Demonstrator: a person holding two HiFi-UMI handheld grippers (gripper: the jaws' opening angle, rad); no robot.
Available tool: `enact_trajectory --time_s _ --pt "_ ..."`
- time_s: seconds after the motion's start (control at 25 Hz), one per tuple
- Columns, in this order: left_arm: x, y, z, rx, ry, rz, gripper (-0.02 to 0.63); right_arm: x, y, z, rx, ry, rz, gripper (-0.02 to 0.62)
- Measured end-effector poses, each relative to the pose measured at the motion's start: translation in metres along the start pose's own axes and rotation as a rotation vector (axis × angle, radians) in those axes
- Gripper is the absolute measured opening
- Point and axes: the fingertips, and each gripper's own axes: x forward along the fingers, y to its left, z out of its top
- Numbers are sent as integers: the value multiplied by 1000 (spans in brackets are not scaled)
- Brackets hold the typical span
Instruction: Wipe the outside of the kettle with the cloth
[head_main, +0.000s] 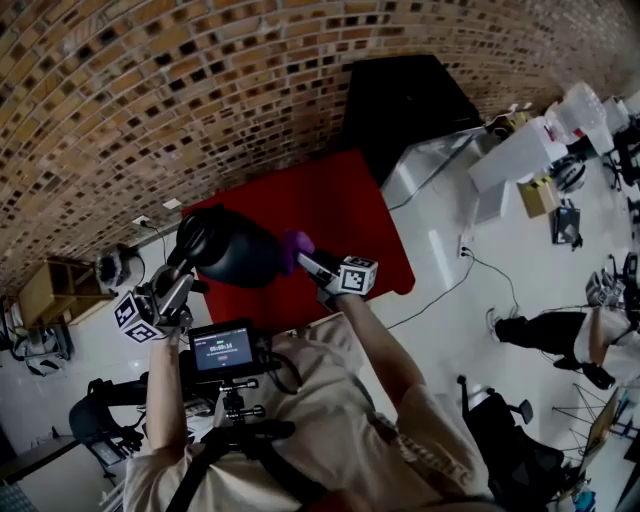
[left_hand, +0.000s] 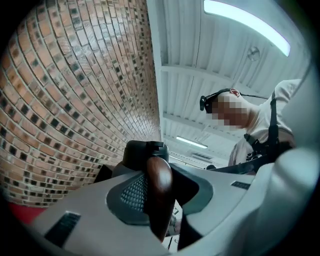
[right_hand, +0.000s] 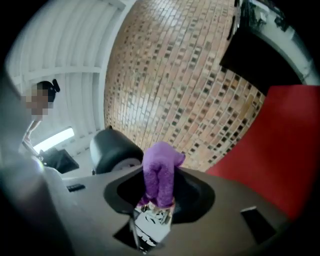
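We read this as the wiping step itself, or the approach to it. The left gripper (head_main: 178, 285) is clamped on the kettle's brown handle (left_hand: 159, 192), so the black kettle (head_main: 235, 255) is held out over the red table (head_main: 345, 205), tipped on its side by the look of it. The right gripper (head_main: 305, 262) sits just beside the kettle on the side away from the handle, its jaws pinched on a purple cloth (head_main: 297, 245) that bunches out past the tips.

Next, we judge, the cloth must be pressed flat to the kettle's wall and drawn along it. The left hold has to stay firm while the body is turned to offer fresh surface.

Several things we cannot settle. The cloth meets the kettle's edge in the head view, yet the right gripper view suggests a gap, so contact is unsure. The kettle's far side and underside are hidden, no spout shows, and whether its base clears the table is unclear. The left gripper view shows only the handle and a dark top behind it.
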Motion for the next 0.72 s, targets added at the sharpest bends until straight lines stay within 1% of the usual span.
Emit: enact_trajectory --time_s 0.04,0.12,0.2,0.28,0.4,0.52,0.6,0.64,0.72 --pt "2 -2 -1 -11 -5 -18 103 13 -1 -17 20 41 12 160" --pt "9 -6 -3 -30 -14 -51 102 37 7 -34 56 75 79 160" --pt "14 -10 -9 -47 -5 -76 101 51 17 -31 104 54 156 160" --pt "16 -12 -14 -36 16 -78 101 54 20 -18 157 9 199 158" --pt "13 -10 -14 -19 18 -53 102 35 12 8 225 -74 211 158" --pt "5 -2 -15 -3 23 -6 101 -9 11 60 289 -254 257 158" --pt "-1 9 -21 16 55 46 101 -40 16 94 264 -345 256 158" --pt "-3 15 -27 23 75 75 103 -54 20 106 235 -366 243 159" --pt "-8 29 -41 31 118 133 103 -78 26 121 168 -374 202 160"
